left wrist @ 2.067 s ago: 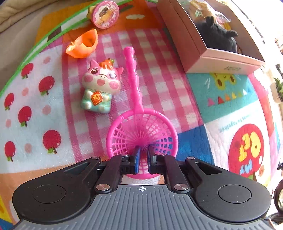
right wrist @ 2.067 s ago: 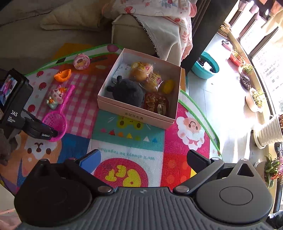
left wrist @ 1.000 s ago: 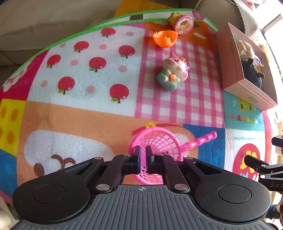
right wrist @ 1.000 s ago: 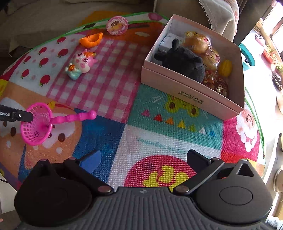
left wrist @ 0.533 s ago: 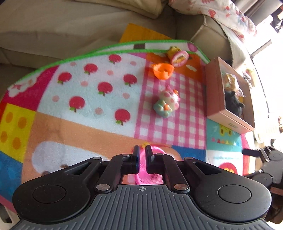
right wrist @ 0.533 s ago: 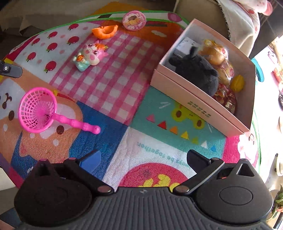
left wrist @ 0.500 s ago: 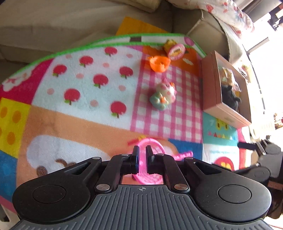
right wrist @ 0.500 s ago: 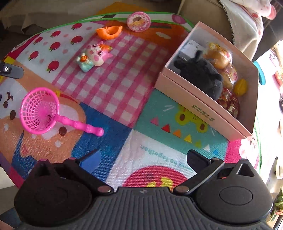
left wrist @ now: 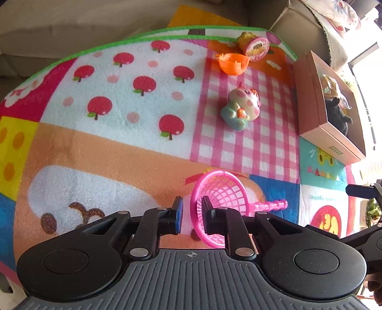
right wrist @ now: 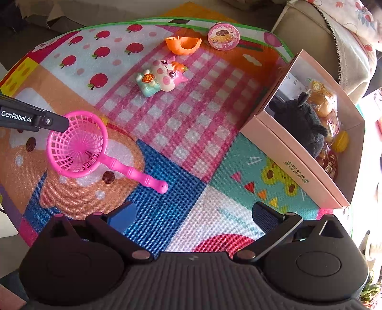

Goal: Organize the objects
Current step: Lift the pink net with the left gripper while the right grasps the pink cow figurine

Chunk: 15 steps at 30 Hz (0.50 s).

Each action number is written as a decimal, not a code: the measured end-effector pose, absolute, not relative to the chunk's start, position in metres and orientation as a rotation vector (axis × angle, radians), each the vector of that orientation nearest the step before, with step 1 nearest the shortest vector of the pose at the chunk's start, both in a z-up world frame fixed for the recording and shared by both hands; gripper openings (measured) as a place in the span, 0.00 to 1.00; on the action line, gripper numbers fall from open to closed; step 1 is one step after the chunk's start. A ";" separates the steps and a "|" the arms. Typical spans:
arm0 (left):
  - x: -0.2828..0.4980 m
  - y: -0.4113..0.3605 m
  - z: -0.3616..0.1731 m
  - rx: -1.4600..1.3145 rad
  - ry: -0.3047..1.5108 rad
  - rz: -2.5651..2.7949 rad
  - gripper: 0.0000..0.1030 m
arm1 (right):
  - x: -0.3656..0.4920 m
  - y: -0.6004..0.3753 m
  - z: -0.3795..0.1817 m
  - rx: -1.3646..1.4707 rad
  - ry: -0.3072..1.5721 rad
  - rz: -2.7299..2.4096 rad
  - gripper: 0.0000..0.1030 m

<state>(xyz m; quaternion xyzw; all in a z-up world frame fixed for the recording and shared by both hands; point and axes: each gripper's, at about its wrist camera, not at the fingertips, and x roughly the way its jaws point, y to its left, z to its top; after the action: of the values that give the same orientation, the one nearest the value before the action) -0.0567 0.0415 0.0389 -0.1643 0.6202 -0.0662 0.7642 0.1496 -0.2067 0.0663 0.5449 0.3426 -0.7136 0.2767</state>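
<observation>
A pink toy net [left wrist: 220, 201] lies on the play mat, handle pointing right; it also shows in the right wrist view [right wrist: 78, 145]. My left gripper [left wrist: 192, 212] is open, its jaws apart on either side of the net's rim, no longer clamping it. Its finger reaches the rim in the right wrist view [right wrist: 55, 122]. My right gripper [right wrist: 191, 214] is open and empty above the mat, right of the net's handle. A pink cow figurine [left wrist: 241, 109] [right wrist: 162, 76], an orange bowl [left wrist: 232, 63] [right wrist: 183, 44] and a round pink tin [left wrist: 256, 46] [right wrist: 223, 35] lie farther off.
A pink cardboard box [right wrist: 298, 152] [left wrist: 310, 100] at the right holds a black plush toy [right wrist: 300, 121] and wrapped snacks. A sofa [left wrist: 71, 23] borders the mat's far edge. The mat's green border [right wrist: 167, 20] runs along the far side.
My left gripper has opened and let go of the net's rim; the net now rests on the mat. The right gripper has moved lower and closer to the mat.
</observation>
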 end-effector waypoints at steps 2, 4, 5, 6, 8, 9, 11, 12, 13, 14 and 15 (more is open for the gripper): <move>-0.053 0.039 0.027 -0.390 1.387 -0.156 0.17 | 0.147 -0.205 0.063 1.493 0.911 -1.922 1.00; -0.049 0.033 0.016 -0.411 1.396 -0.172 0.18 | 0.145 -0.204 0.062 1.510 0.906 -1.935 1.00; -0.048 0.030 0.012 -0.414 1.397 -0.184 0.17 | 0.145 -0.205 0.062 1.513 0.901 -1.941 1.00; -0.047 0.027 0.009 -0.414 1.411 -0.200 0.14 | 0.145 -0.205 0.063 1.514 0.895 -1.945 1.00; -0.046 0.027 0.009 -0.425 1.440 -0.231 0.10 | 0.143 -0.208 0.066 1.514 0.883 -1.952 1.00; -0.047 0.029 0.013 -0.421 1.433 -0.229 0.10 | 0.141 -0.211 0.068 1.512 0.867 -1.957 1.00; -0.053 0.038 0.023 -0.412 1.413 -0.217 0.09 | 0.134 -0.221 0.072 1.504 0.817 -1.974 1.00; -0.057 0.044 0.026 -0.420 1.411 -0.207 0.08 | 0.129 -0.228 0.074 1.497 0.784 -1.984 1.00; -0.060 0.051 0.029 -0.433 1.412 -0.196 0.08 | 0.124 -0.235 0.075 1.494 0.753 -1.993 1.00; -0.064 0.057 0.031 -0.446 1.411 -0.185 0.08 | 0.116 -0.246 0.074 1.494 0.717 -2.000 1.00; -0.068 0.062 0.032 -0.456 1.408 -0.176 0.08 | 0.108 -0.257 0.072 1.495 0.688 -2.004 1.00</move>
<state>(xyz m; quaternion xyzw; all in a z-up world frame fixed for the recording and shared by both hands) -0.0685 0.0621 0.0320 -0.2073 0.6407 -0.0800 0.7350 0.1082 -0.2568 0.0724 0.5550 0.2554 -0.7439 0.2709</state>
